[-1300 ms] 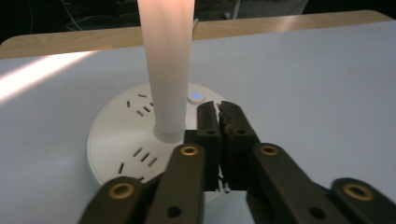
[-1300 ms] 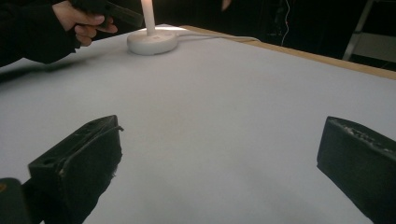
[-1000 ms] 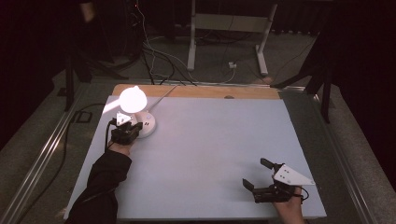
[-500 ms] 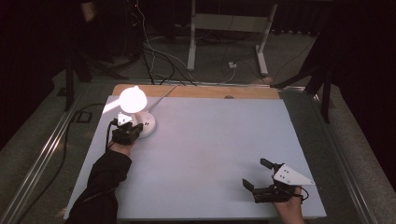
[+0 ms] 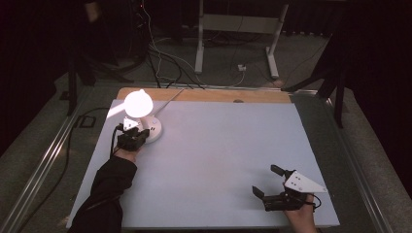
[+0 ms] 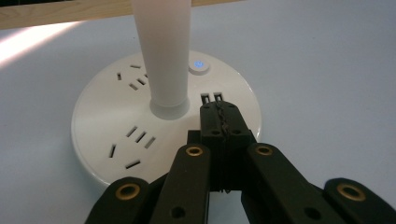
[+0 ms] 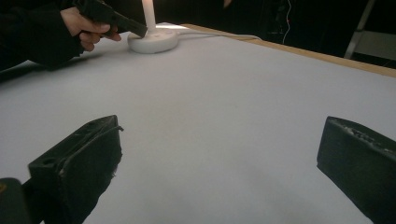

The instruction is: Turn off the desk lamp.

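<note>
left gripper [image 6: 219, 123] is clenched empty, tips laid on the lamp base [image 6: 116, 116]; right gripper [image 5: 272, 184] is held splayed, low over the table [image 5: 218, 145].

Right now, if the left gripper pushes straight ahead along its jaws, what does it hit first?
The left gripper, jaws shut, already sits over the lamp base. Straight on, its tip would likely meet the two small slots on the base, then the lit button. The lamp post stands slightly left of that line.

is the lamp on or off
On: the lamp head glows bright white, and a small blue light shines on its base.
</note>
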### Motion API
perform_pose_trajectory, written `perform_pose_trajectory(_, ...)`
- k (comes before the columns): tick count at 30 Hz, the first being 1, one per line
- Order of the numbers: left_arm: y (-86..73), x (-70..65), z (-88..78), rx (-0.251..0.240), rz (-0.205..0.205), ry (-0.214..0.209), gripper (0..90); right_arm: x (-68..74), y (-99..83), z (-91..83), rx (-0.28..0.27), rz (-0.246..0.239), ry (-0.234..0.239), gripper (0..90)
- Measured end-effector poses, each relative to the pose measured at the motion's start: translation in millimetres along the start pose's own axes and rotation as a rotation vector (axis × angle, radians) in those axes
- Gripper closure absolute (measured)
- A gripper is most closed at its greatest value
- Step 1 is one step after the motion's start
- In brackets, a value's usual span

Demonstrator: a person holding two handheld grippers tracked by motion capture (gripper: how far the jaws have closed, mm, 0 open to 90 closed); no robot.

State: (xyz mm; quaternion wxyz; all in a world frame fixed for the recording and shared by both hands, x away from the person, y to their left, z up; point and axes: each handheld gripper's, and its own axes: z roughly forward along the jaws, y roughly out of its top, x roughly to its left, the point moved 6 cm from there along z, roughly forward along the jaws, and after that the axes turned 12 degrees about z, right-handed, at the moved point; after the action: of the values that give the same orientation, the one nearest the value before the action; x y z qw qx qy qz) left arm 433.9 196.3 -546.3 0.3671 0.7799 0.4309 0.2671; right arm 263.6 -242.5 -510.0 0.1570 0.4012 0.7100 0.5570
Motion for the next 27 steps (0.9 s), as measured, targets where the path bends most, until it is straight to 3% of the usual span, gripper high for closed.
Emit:
perform_pose_trajectory(6,-0.2,-0.6,-0.3,0.011,0.016,0.001,90.0,0.4,-0.1,0.1,0.001,-0.001,-0.001,0.0)
perform_pose_trajectory(8,-0.4,-2.6,-0.3,0.008,0.064,0.024,90.0,0.6,-0.2,0.2,0.002,-0.002,-0.001,0.0)
perform_pose_trajectory(12,0.4,-1.3,-1.4,0.000,0.034,0.015,90.0,0.9,-0.1,0.1,0.001,-0.002,0.000,0.0)
perform_pose_trajectory(15,11.2,0.5,-10.1,-0.033,0.019,0.017,90.0,0.3,0.3,-0.4,-0.003,-0.003,-0.001,0.0)
perform_pose_trajectory(27,11.2,-0.7,-8.7,-0.021,0.016,0.014,90.0,0.1,-0.1,0.0,0.001,-0.002,-0.001,0.0)
